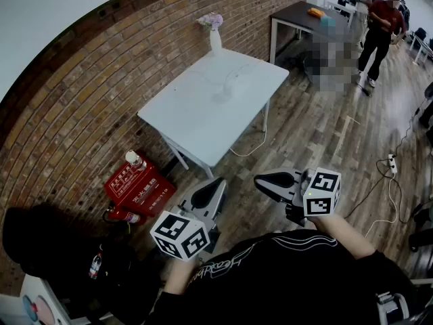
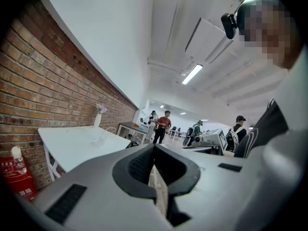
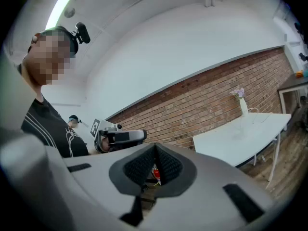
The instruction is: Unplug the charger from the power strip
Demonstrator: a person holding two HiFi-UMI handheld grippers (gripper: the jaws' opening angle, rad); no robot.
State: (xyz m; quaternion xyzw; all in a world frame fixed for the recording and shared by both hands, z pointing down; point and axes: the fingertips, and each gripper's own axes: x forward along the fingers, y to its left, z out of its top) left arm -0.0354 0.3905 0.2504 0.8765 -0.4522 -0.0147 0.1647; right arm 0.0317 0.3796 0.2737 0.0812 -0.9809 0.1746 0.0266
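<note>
Head view: left gripper and right gripper are held side by side over the wood floor, close in front of the person's black top. In the gripper views, each has its jaws pressed together with nothing between them. The right gripper view catches the left gripper off to its left.

Power strip lies on the floor, far right, well apart from both grippers. It is white and its long axis runs away from the person. A white cord trails from its near end and dark cables lead off from it. Whether a charger sits in it is too small to tell.

White worktop stands along the brick wall, ahead and left of the grippers. Vase stands at the worktop's far corner with pale flowers in it. A thin white cable hangs off the right edge to the floor.

Red boxes sit on the floor at the wall by the worktop's near corner, with a bottle upright on top. Red extinguisher lies just beside them. Black bag is at lower left.

Dark table is at the far end with an orange item on it. A person in a red top stands beyond it on the right.
</note>
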